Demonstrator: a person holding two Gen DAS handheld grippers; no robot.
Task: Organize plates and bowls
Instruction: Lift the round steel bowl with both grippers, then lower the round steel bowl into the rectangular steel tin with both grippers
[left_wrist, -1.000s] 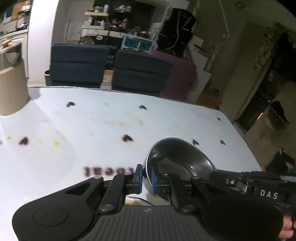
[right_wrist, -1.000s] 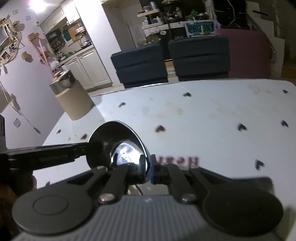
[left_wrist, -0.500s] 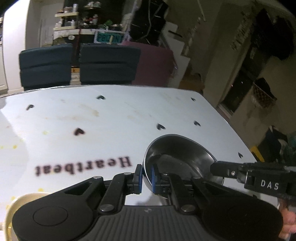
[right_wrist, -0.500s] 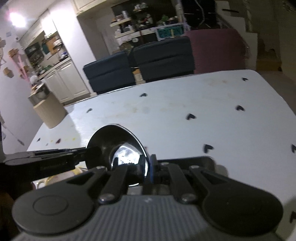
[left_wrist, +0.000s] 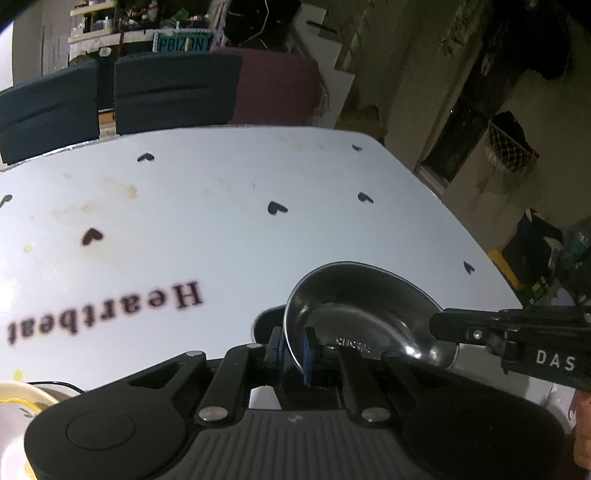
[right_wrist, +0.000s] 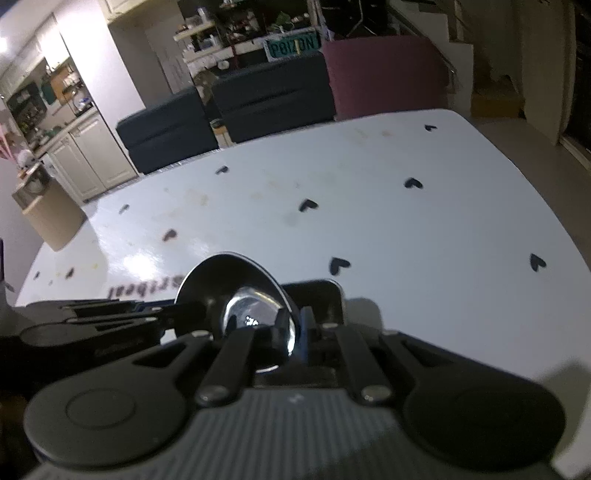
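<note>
A shiny steel bowl hangs just above the white table, gripped from both sides. My left gripper is shut on the near left part of its rim, blue pads on either side of the wall. The right gripper reaches in from the right and pinches the opposite rim. In the right wrist view the same steel bowl shows its curved wall, with my right gripper shut on the rim and the left gripper coming in from the left. A dark shadow lies under the bowl.
A cream plate with a yellow pattern sits at the lower left table corner. The table is printed with black hearts and the word "Heartbeat". Dark blue chairs and a maroon one stand behind the far edge. A tan bin stands far left.
Both grippers carried the bowl to the right across the table and lower toward it. The tan bin left the left wrist view, and the cream plate came into its lower left corner.
</note>
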